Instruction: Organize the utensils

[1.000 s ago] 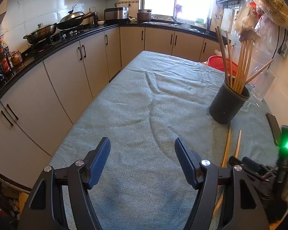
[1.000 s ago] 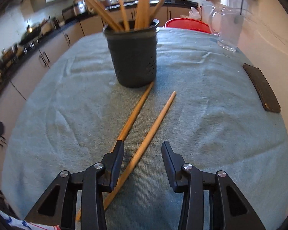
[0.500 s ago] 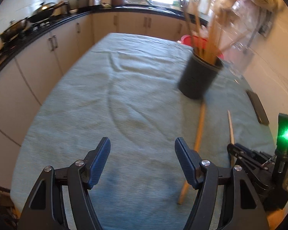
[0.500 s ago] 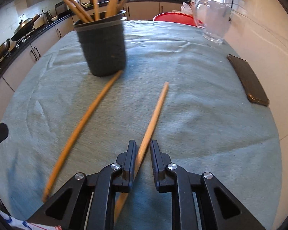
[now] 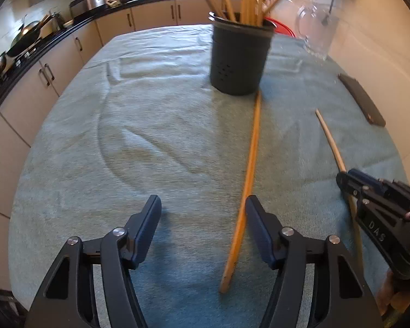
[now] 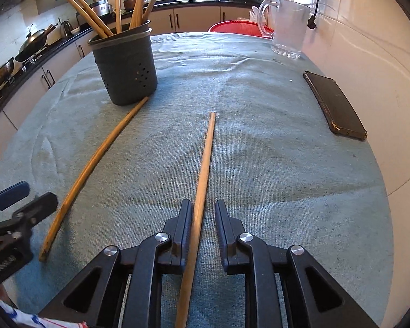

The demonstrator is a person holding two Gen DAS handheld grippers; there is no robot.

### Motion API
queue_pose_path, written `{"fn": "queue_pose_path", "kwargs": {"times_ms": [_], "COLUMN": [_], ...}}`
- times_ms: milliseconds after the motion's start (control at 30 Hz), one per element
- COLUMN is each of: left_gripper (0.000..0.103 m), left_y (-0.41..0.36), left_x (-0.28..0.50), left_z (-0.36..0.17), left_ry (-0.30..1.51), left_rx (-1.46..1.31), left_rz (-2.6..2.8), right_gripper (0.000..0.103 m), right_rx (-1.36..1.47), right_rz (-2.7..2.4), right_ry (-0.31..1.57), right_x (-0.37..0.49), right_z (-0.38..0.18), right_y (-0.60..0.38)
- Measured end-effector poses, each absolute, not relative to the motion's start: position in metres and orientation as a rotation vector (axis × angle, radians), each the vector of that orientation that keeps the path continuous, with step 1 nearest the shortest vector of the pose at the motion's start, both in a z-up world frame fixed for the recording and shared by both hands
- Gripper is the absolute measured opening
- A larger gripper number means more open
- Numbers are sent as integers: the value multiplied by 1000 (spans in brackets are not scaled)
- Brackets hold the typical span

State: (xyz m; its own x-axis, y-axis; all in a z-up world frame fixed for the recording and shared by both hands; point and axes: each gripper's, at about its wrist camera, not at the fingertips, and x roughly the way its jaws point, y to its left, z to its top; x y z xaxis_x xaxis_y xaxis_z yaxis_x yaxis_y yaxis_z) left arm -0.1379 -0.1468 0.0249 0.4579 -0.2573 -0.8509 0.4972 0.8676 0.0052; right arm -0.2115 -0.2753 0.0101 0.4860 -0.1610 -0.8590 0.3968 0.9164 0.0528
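Note:
A dark utensil holder (image 5: 239,57) (image 6: 125,67) with several wooden sticks stands on the cloth-covered table. Two wooden sticks lie on the cloth. My left gripper (image 5: 202,213) is open, with the orange stick (image 5: 250,164) (image 6: 95,158) lying just inside its right finger. My right gripper (image 6: 202,218) straddles the paler stick (image 6: 205,164) (image 5: 329,139); its jaws stand narrowly apart, the left pad against the stick and a small gap at the right pad. The right gripper also shows in the left wrist view (image 5: 350,183).
A black phone (image 6: 333,104) (image 5: 362,98) lies at the right of the table. A clear glass jug (image 6: 285,27) and a red basin (image 6: 235,27) stand at the far end. Kitchen cabinets and a stove run along the left.
My left gripper has swung right and now has the orange stick between its fingers. My right gripper's jaws have parted slightly around the paler stick, which now points straight ahead.

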Motion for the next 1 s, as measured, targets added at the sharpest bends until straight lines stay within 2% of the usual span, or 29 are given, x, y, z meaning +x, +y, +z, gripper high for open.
{"fn": "queue_pose_path", "kwargs": {"times_ms": [167, 267, 400, 433, 533, 700, 867, 1000], "left_gripper": [59, 46, 14, 12, 11, 8, 7, 7], "left_y": [-158, -162, -161, -159, -154, -139, -118, -114], "left_x": [-143, -142, -140, -140, -139, -142, -149, -159], "left_z": [16, 15, 17, 17, 17, 18, 14, 16], "left_ry": [1006, 996, 1005, 1013, 1042, 1125, 1243, 1263], "left_rx": [303, 320, 298, 281, 223, 109, -58, -71], "left_rz": [-506, -501, -488, -490, -501, -515, -530, -539], "right_gripper": [18, 18, 18, 18, 18, 11, 10, 10], "right_rx": [289, 298, 281, 275, 258, 244, 245, 207], "right_rz": [-323, -315, -313, -312, -299, -276, -231, -195], "right_ry": [1006, 1003, 1005, 1006, 1014, 1024, 1047, 1078], "right_x": [-212, -213, -213, -212, -212, -214, -223, -232], "right_z": [11, 11, 10, 10, 10, 11, 11, 13], "right_y": [-279, -280, -277, -276, -276, -278, -284, -286]}}
